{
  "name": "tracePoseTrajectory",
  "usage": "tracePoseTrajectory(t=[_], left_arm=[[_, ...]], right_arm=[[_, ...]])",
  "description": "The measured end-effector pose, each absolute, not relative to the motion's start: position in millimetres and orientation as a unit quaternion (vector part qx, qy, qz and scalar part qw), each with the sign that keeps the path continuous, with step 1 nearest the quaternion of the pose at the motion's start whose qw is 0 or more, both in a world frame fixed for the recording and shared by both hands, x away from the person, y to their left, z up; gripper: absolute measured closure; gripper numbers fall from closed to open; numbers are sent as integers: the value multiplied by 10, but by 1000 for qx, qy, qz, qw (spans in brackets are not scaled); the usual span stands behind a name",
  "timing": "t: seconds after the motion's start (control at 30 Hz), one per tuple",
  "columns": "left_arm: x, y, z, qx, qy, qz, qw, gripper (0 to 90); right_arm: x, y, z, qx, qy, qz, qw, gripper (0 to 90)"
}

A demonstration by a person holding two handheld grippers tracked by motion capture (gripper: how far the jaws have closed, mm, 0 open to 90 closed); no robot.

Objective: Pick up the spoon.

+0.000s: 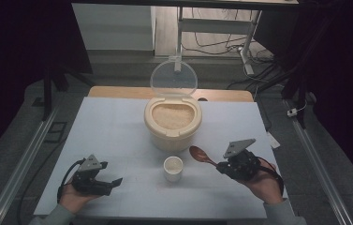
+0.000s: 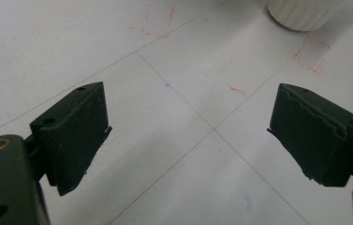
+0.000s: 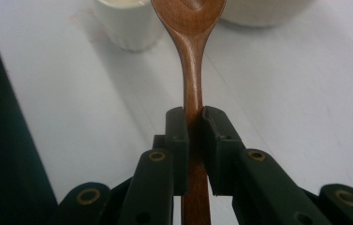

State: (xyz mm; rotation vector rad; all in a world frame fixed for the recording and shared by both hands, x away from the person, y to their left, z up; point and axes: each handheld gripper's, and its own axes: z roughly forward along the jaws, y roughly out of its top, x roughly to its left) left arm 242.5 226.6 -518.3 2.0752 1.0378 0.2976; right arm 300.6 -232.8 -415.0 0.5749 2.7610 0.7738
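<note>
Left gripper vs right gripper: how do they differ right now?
The left gripper has its jaws wide apart with bare table between them; the right gripper is clamped on the brown wooden spoon. The left sits low near the table's front edge; the right points towards the small white cup. Both are black and hand-held.

The right hand-held gripper clamps a wooden spoon beside the cup, near the open rice container.

Dim surroundings, perhaps slightly soft close-ups
</note>
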Motion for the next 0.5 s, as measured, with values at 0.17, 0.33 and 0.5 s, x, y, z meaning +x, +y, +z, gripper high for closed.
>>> tracePoseTrajectory(t=[0.17,0.33,0.5], left_arm=[[2434,2260,-5184,817,409,117,390,117],[2438,2259,-5191,817,409,116,389,117],[2436,2260,-5194,817,409,115,389,117]], right_arm=[[3004,-2139,-4110,166,945,262,102,804],[3024,-1936,-4051,140,949,266,96,803],[3046,-1713,-4033,119,953,263,90,803]])
